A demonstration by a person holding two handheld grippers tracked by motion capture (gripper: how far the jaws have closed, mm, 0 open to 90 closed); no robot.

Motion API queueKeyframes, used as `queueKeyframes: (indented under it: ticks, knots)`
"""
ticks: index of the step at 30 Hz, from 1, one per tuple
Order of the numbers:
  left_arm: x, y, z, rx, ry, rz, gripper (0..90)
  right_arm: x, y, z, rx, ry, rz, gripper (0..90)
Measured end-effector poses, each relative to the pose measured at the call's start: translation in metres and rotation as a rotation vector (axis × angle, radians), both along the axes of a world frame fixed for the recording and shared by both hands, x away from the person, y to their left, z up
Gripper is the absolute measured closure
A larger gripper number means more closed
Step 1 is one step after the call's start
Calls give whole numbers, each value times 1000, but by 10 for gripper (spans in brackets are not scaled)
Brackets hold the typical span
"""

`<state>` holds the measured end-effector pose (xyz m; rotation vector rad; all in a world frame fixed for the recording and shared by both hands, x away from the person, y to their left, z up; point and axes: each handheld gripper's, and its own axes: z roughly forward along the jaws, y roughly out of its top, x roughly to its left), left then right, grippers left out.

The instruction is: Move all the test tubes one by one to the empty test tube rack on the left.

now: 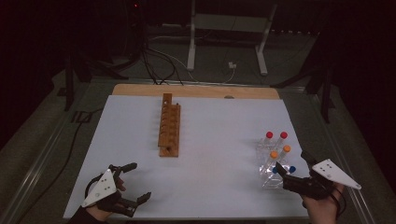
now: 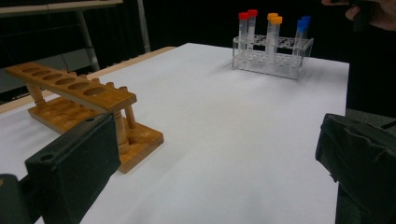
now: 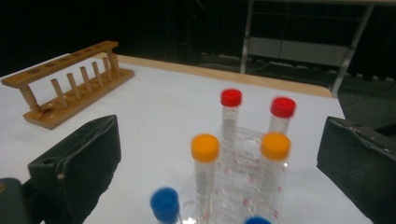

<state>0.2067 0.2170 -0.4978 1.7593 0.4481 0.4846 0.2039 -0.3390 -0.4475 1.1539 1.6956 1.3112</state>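
A wooden tube rack [image 1: 169,126] with empty holes lies lengthwise at the table's middle. At the right, a clear plastic rack [image 1: 271,179] holds two red-capped tubes [image 1: 276,135], two orange-capped tubes [image 1: 280,151] and two blue-capped tubes [image 1: 292,169]. My right gripper [image 1: 293,162] is open, its jaws on either side of the near end of the clear rack [image 3: 243,186], with the orange-capped tubes [image 3: 205,147] and blue-capped tubes [image 3: 164,204] between them and nothing held. My left gripper [image 1: 140,181] rests open and empty at the front left, facing the wooden rack [image 2: 79,93].
A white sheet [image 1: 215,140] covers the table, and a wooden strip [image 1: 196,90] shows along the far edge. A metal stand [image 1: 229,28] and cables [image 1: 154,65] are on the floor behind. The person's right hand [image 2: 373,11] shows beyond the clear rack [image 2: 273,58].
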Motion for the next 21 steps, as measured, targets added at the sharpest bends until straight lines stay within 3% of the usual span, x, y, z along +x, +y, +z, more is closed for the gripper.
queueKeyframes:
  ticks: [8,12,14,16,18,19,21]
  knots:
    - [0,0,0,1,-2,-1,6,-16,-17,-6,27,61,-78,0]
    - [1,-1,0,0,-1,-4,6,-22,-22,-13,37,127,-99,0]
    - [1,-1,0,3,-1,-5,6,-24,-21,-15,31,149,-104,65]
    - [1,-1,0,4,-1,-6,6,-24,-22,-16,28,155,-109,66]
    - [1,-1,0,5,-2,-6,6,-25,-21,-18,27,195,-114,139]
    - [1,-1,0,7,-2,-5,6,-25,-21,-18,27,195,-114,139]
    - [1,-1,0,7,-3,-7,6,-23,-20,-20,22,238,-123,173]
